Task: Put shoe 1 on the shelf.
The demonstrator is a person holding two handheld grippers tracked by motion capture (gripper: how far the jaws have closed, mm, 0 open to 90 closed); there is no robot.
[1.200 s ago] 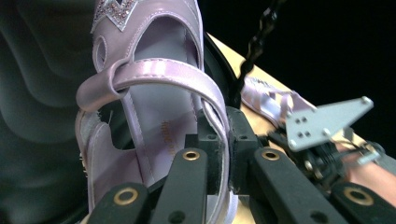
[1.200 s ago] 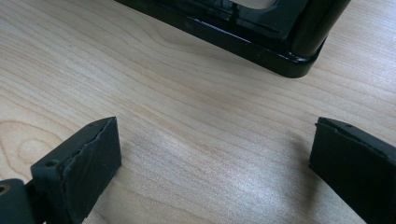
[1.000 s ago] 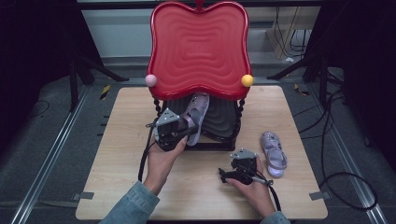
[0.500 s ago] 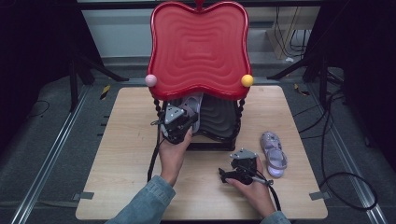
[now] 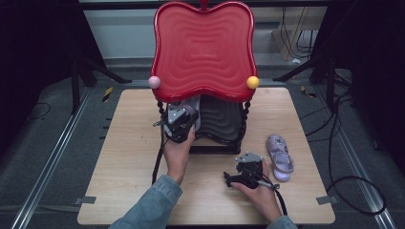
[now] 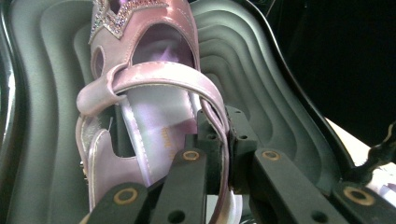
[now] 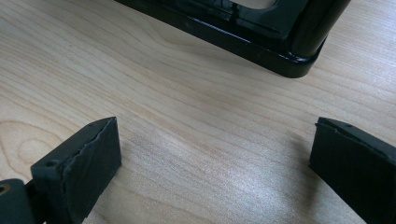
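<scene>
A pink glittery sandal (image 6: 154,107) lies heel-first toward me on the black wavy lower shelf (image 6: 243,60) of a small rack. My left gripper (image 6: 223,135) is shut on the sandal's heel rim. From above, the left gripper (image 5: 179,121) sits at the shelf's left front, with the sandal (image 5: 195,110) tucked under the red wavy top (image 5: 203,47). A second matching sandal (image 5: 279,157) lies on the table to the right of the rack. My right gripper (image 5: 243,175) rests on the table in front of the rack, and its jaws (image 7: 212,149) stand open over bare wood.
The rack stands mid-table on a black base frame (image 7: 261,42), with twisted black posts (image 5: 245,119) and a pink ball (image 5: 154,81) and a yellow ball (image 5: 252,82) at the top's corners. The wooden table (image 5: 119,157) has free room left and front. Cables (image 5: 353,191) trail off to the right.
My left gripper has moved forward and to the right with the sandal, further under the red top and onto the black shelf. The right gripper has stayed put.
</scene>
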